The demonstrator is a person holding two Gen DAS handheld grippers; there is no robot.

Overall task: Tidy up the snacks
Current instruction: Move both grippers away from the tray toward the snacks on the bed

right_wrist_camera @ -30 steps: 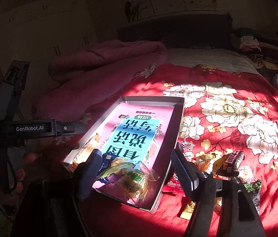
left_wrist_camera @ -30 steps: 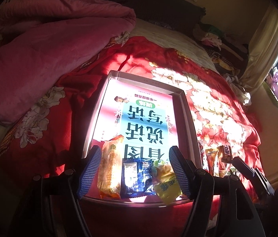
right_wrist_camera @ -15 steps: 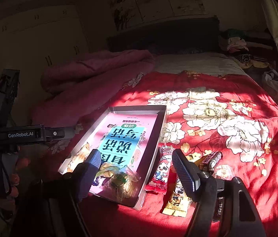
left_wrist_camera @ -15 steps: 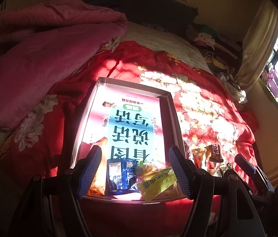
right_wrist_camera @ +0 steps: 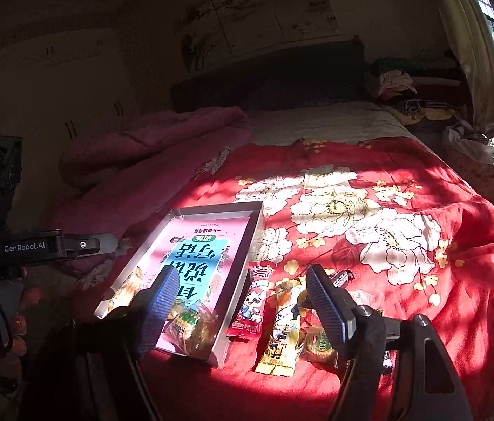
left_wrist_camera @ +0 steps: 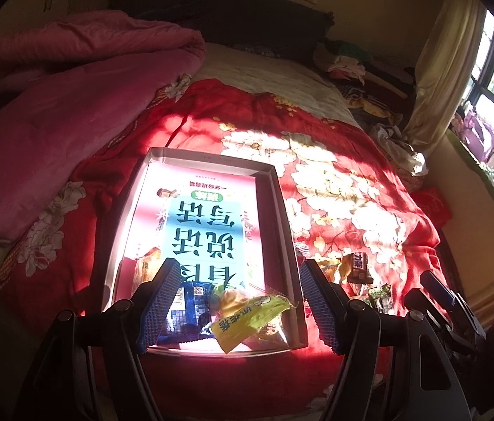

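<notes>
A shallow box lid (left_wrist_camera: 280, 210) with a pink and blue book cover inside lies on the red floral bedspread; it also shows in the right wrist view (right_wrist_camera: 243, 256). At its near end lie a yellow-green snack pack (left_wrist_camera: 250, 319), a blue pack (left_wrist_camera: 187, 305) and an orange pack (left_wrist_camera: 147, 268). My left gripper (left_wrist_camera: 238, 301) is open and empty above them. Loose snacks lie right of the box: a red panda pack (right_wrist_camera: 250, 308), a yellow cow pack (right_wrist_camera: 282, 329), a round cookie pack (right_wrist_camera: 320, 345) and a chocolate bar (left_wrist_camera: 359, 266). My right gripper (right_wrist_camera: 239, 307) is open and empty above them.
A pink quilt (left_wrist_camera: 54, 84) is heaped at the left of the bed. Clothes (left_wrist_camera: 348, 66) are piled at the far right by a curtain (left_wrist_camera: 446, 70) and window. The left gripper's body (right_wrist_camera: 36, 245) shows at the left of the right wrist view.
The right gripper has moved right, from over the box's near corner to over the loose snacks. The left gripper has drawn back slightly; the yellow-green pack has shifted in the box.
</notes>
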